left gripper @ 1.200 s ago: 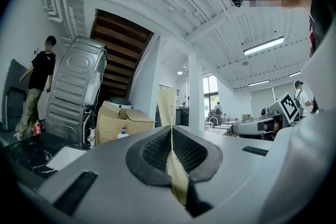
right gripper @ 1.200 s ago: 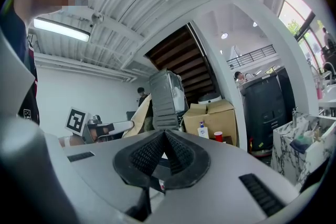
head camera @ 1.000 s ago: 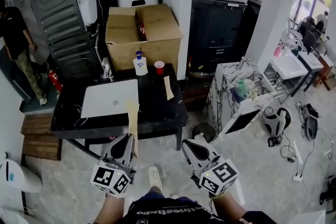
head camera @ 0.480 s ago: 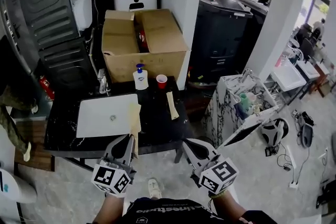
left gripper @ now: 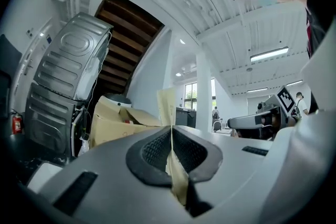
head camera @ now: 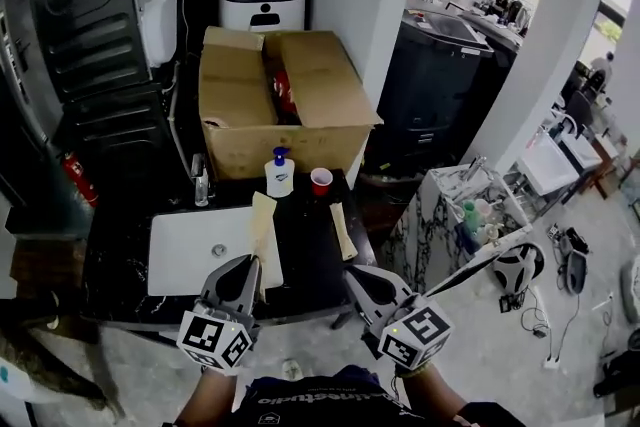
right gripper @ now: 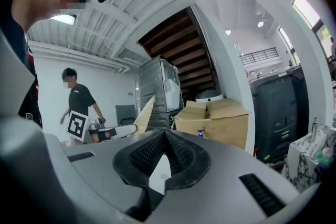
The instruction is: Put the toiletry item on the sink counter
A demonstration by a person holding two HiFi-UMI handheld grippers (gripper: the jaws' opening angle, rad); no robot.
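My left gripper (head camera: 247,263) is shut on the lower end of a long flat tan packet (head camera: 264,233), which reaches up over the white sink basin's (head camera: 190,250) right edge. In the left gripper view the packet (left gripper: 167,104) stands upright, pinched between the dark pads (left gripper: 155,150). My right gripper (head camera: 352,273) hangs beside it, in front of the black counter (head camera: 310,255), jaws shut with nothing between them (right gripper: 165,134). A second tan packet (head camera: 343,230) lies on the counter's right part.
At the counter's back stand a soap pump bottle (head camera: 279,174), a red cup (head camera: 321,180) and a faucet (head camera: 198,180). A big cardboard box (head camera: 280,105) stands behind. A marble-patterned stand (head camera: 450,215) with bottles is to the right. A person (right gripper: 80,102) stands far left.
The view has drawn closer to the counter, and the tan packet now reaches over the basin's edge. Both grippers keep their grip and their place in the picture. The person at left has left the head view.
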